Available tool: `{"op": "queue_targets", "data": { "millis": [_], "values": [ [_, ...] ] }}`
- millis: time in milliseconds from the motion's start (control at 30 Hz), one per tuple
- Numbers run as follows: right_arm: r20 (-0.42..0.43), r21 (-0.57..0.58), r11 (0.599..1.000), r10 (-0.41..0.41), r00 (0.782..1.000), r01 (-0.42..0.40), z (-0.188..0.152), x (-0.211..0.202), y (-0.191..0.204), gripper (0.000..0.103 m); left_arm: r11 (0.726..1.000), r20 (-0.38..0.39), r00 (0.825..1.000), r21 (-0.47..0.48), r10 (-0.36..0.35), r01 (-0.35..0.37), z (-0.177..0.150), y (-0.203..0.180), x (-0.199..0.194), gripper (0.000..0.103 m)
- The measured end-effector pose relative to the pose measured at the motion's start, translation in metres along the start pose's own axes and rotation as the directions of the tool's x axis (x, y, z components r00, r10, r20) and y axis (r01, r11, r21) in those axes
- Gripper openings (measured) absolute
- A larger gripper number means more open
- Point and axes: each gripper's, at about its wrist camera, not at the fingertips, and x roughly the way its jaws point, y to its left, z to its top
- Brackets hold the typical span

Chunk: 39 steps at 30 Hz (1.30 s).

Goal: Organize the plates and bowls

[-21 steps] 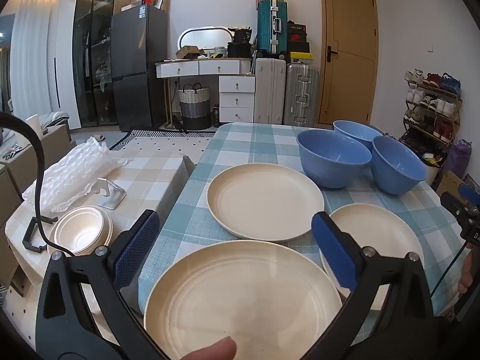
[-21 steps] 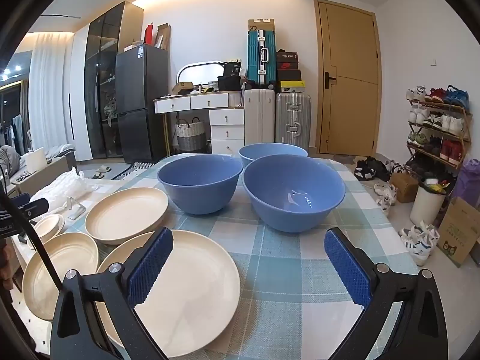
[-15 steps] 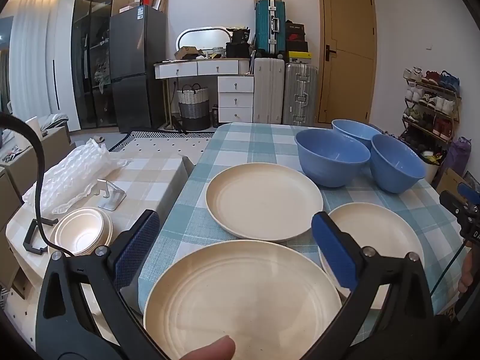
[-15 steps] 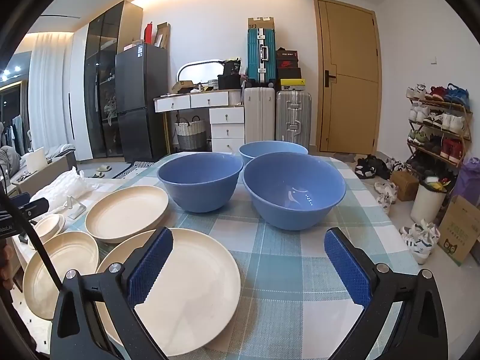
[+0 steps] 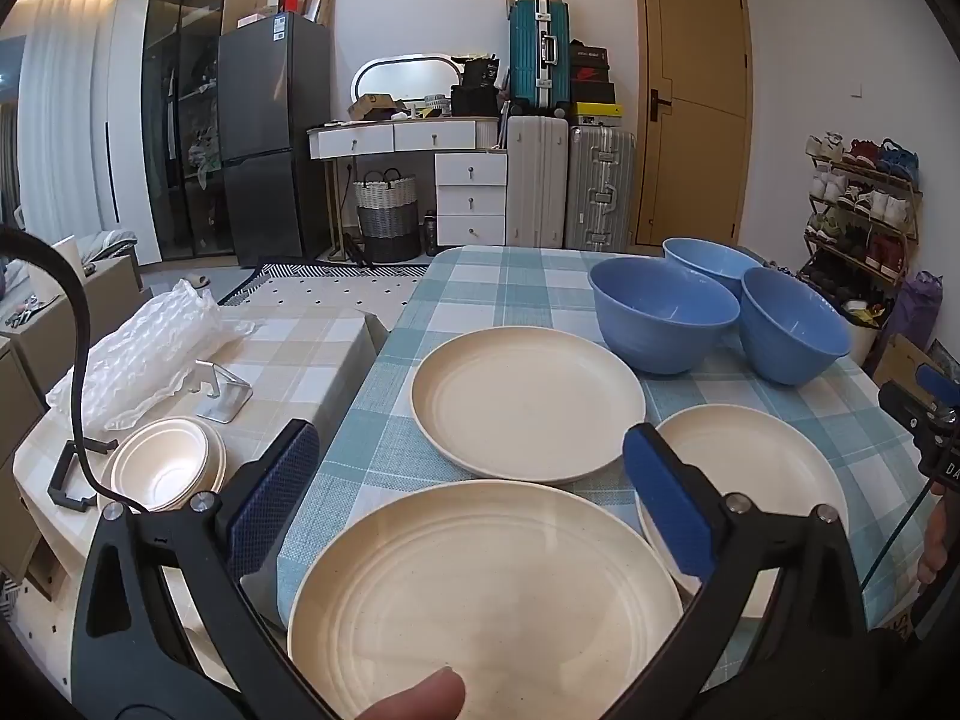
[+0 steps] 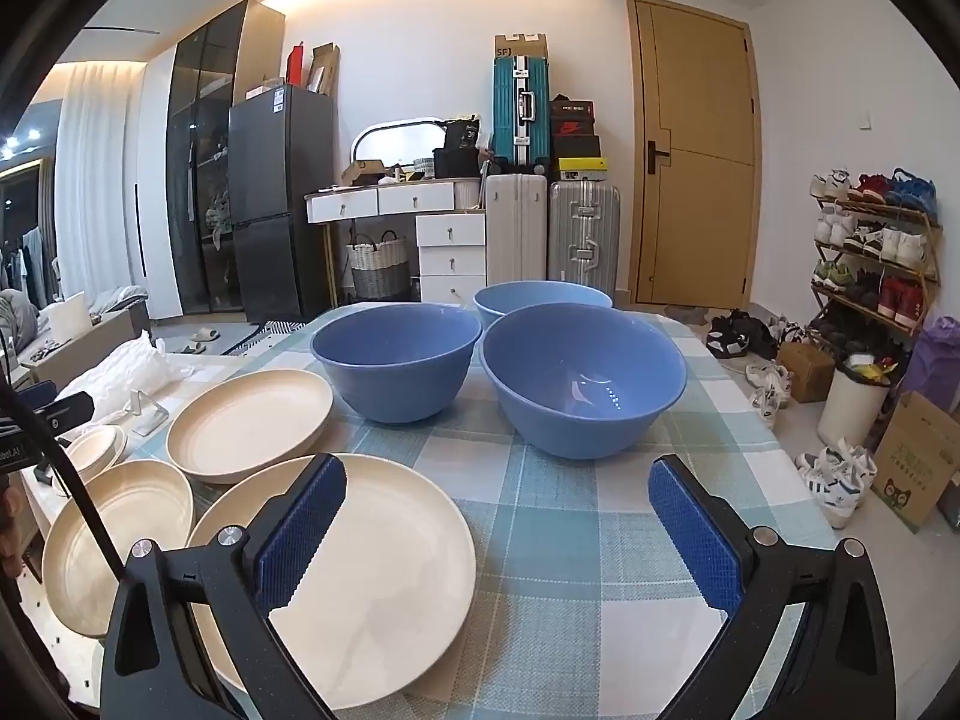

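Left wrist view shows the left gripper [image 5: 465, 495] with its blue-padded jaws spread wide and nothing between them, hanging over the nearest round cream plastic plate [image 5: 486, 594] at the front edge of the table with the blue-and-white checked cloth [image 5: 498, 282]. Two more cream plates lie flat and apart on the cloth: one further back in the middle [image 5: 528, 411], one to the right [image 5: 756, 468]. Three deep blue plastic bowls [image 5: 663, 315] stand upright in a close cluster at the far right of the table, none nested in another.

Right wrist view has the right gripper [image 6: 495, 531] equally wide open and empty, aimed toward the nearest of the bowls, with one cream plate partly under its left finger.

Judging by this layout, the sorting has not started: no plate sits on another, no bowl inside another. All stacking of the plates and nesting of the bowls seems left to do.
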Motion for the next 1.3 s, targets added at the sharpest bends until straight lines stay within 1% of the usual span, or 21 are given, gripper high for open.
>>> {"op": "queue_targets", "data": {
  "millis": [1300],
  "values": [
    [0.007,-0.003,1.000,-0.012,1.000,0.012,0.0031,-0.0052,-0.0007,0.103,1.000,0.000,1.000,0.005,0.002,-0.002,0.0000,-0.0004,-0.0001,0.101]
  ]
}}
